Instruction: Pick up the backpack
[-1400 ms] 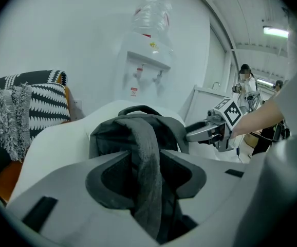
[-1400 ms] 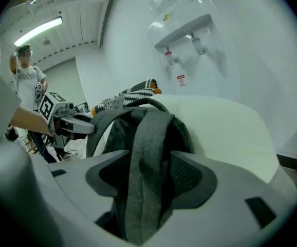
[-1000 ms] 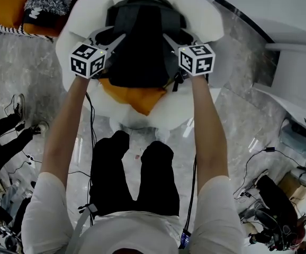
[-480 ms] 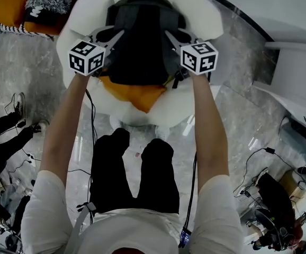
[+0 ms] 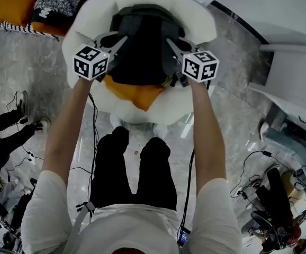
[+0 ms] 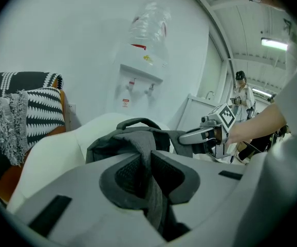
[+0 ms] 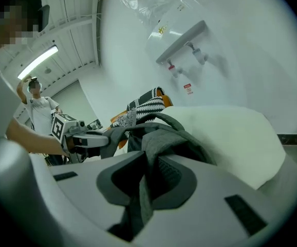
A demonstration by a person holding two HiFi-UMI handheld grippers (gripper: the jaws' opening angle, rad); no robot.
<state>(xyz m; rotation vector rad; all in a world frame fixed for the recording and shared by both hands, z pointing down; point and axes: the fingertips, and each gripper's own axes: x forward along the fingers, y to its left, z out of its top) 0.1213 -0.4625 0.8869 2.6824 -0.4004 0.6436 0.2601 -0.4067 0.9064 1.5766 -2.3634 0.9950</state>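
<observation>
A: Right, backpack (image 5: 142,46) sits in the seat of the white armchair (image 5: 195,15), leaning on its back, with an orange cushion (image 5: 134,94) showing under the near edge.

B: Grip?

A: Left gripper (image 5: 113,40) and right gripper (image 5: 171,42) flank it. Both pairs of jaws have just been closing, and each now pinches a fold of grey strap (image 6: 151,174) between the pads.

B: Handling?

A: Soft cloth, no frame showing. I expect it to sag between the two holds and swing. Weight unknown, can't see what's inside. Woven strap could creep through the pads, so take deep bites. The top handle (image 6: 138,122) looks the sturdier spot, but it's untaken.

B: Room?

A: The padded chair rim wraps the back and both sides. The way out is up and toward the person. A water dispenser (image 6: 138,81) stands behind the chair, so don't push forward. The floor in front has cables, but those are low.
</observation>
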